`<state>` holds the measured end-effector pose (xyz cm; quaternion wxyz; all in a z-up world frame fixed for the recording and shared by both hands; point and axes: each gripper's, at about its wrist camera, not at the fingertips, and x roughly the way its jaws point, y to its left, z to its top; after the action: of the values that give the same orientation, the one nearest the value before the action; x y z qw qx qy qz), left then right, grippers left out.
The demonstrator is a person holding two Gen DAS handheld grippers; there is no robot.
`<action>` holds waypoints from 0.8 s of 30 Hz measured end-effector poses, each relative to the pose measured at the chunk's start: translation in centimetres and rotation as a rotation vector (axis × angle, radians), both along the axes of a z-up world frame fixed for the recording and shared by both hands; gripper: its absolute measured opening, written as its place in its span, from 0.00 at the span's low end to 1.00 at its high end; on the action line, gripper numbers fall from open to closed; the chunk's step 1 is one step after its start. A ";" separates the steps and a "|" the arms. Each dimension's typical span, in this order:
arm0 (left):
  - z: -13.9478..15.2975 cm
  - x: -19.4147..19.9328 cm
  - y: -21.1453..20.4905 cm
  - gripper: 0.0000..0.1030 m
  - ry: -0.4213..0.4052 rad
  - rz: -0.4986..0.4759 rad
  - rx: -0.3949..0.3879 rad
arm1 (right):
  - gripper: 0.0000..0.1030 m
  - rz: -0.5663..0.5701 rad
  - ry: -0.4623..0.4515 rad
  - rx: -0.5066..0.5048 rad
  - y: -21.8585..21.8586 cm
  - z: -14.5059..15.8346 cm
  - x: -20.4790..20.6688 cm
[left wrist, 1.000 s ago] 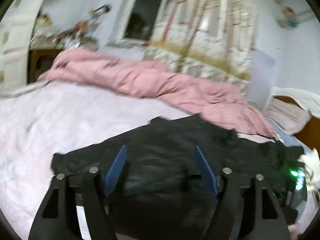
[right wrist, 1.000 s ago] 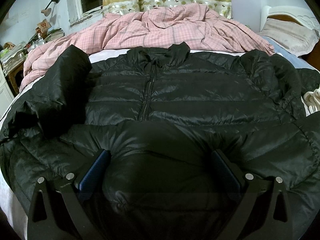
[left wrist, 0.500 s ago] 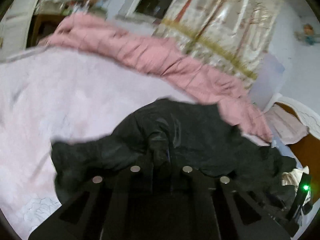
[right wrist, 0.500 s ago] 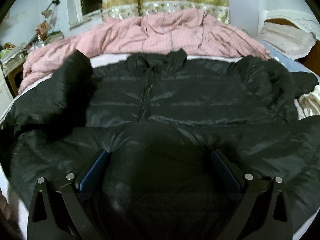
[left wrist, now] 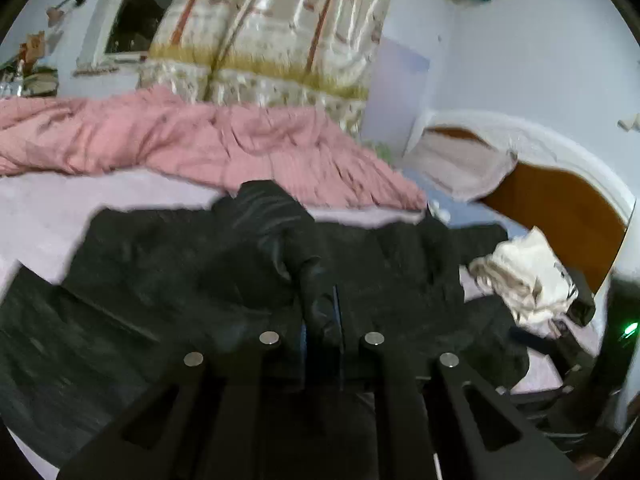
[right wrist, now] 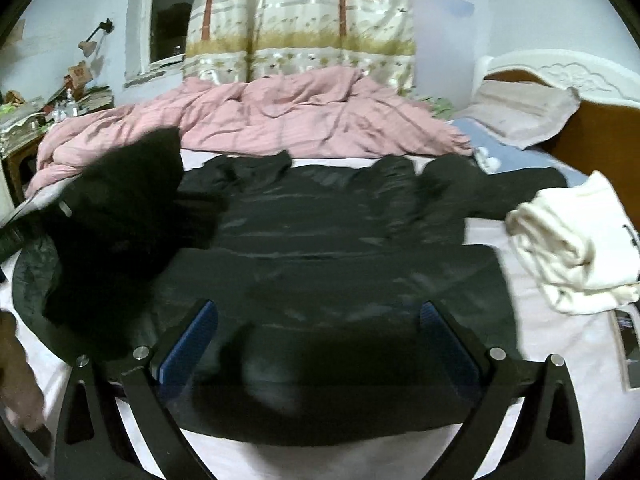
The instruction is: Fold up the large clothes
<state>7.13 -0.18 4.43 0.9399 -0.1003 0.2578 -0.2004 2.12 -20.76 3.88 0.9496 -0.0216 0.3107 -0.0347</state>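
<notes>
A black puffer jacket (right wrist: pixel 340 240) lies spread front-up on the bed, collar toward the far side. My left gripper (left wrist: pixel 322 312) is shut on the jacket's left sleeve (left wrist: pixel 276 236), which rises from between the closed fingers and drapes over the jacket body (left wrist: pixel 160 280). In the right wrist view that lifted sleeve (right wrist: pixel 120 208) hangs as a dark bulk over the jacket's left side. My right gripper (right wrist: pixel 316 320) stands open just above the near hem, blue pads (right wrist: pixel 200 332) wide apart with nothing pinched between them.
A rumpled pink quilt (right wrist: pixel 304 116) lies along the far side of the bed. A folded cream garment (right wrist: pixel 568 248) sits at the right, near a pillow (right wrist: pixel 528 116) and wooden headboard (right wrist: pixel 600 148). A cluttered nightstand (right wrist: pixel 24 132) stands far left. A hand (right wrist: pixel 16 380) shows bottom left.
My left gripper closed on the sleeve and swept it right, across the jacket. My right gripper stayed open and drew back and up, so more of the jacket shows.
</notes>
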 end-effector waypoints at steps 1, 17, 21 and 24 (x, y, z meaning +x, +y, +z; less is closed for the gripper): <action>-0.6 -0.3 -0.5 0.09 0.013 -0.010 -0.011 | 0.99 -0.009 0.001 0.002 -0.6 -0.1 -0.2; 1.8 -6.2 4.6 0.77 -0.172 0.176 0.021 | 0.99 0.030 -0.028 0.096 -1.3 -0.1 -1.3; 0.8 -4.7 8.1 0.77 -0.121 0.279 0.039 | 0.99 0.133 -0.049 0.101 1.5 1.1 -2.1; -0.3 -4.0 10.6 0.77 -0.089 0.349 0.040 | 0.99 0.216 -0.074 0.056 4.4 1.6 -2.7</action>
<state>3.17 10.45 4.12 0.9727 -0.1156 0.1984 -0.0333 -0.54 -16.38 5.50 0.9588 -0.0269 0.2724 0.0756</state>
